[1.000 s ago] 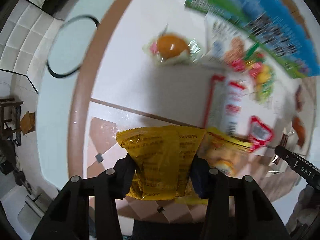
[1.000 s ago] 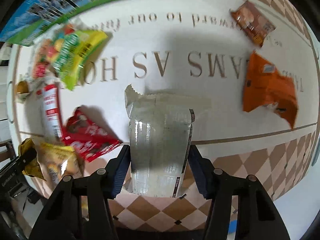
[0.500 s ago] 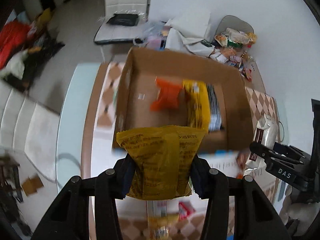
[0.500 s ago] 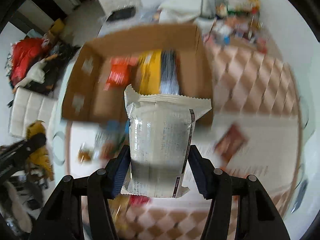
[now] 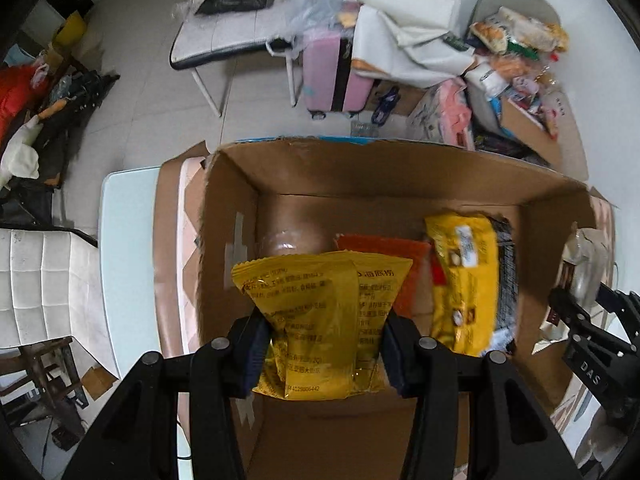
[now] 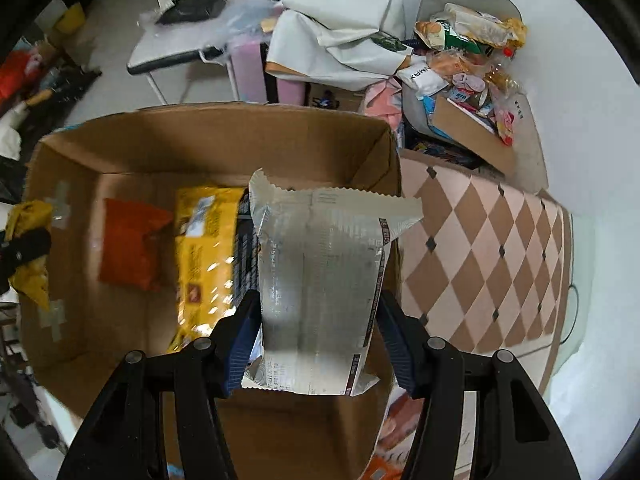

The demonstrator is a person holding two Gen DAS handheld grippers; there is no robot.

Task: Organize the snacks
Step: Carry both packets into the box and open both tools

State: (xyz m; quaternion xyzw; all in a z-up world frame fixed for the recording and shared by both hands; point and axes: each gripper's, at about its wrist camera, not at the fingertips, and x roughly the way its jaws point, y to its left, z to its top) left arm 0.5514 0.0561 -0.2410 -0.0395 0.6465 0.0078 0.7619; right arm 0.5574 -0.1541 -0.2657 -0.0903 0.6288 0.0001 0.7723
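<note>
Between the fingers of the L gripper (image 5: 322,344): a yellow snack packet (image 5: 320,320), clamped at its lower sides by both pads, top edge flared wide, printed back facing the cam. Gripper points down into an open cardboard box (image 5: 400,176); packet hangs above the box floor, left-centre of the interior as seen from this tool. Ahead-right of the packet, lying in the box: an orange pouch (image 5: 384,248), partly hidden behind the packet, then a larger yellow bag (image 5: 464,280) w/ a dark packet (image 5: 506,272) under its far side. R gripper (image 6: 320,344) closed on a silver packet (image 6: 324,280), pads pressing both long sides, serrated top edge up, small print facing cam. From the R tool the packet sits over the box's right end, close to the right wall (image 6: 394,184); same orange pouch and yellow bag lie to its left. Far left of that view, the other gripper's yellow packet shows at the box edge. Right of the box: table w/ tan diamond-pattern cloth (image 6: 480,248). Beyond the box: cluttered floor, pink suitcase (image 5: 332,72), chair piled w/ snack bags (image 5: 516,36).
</note>
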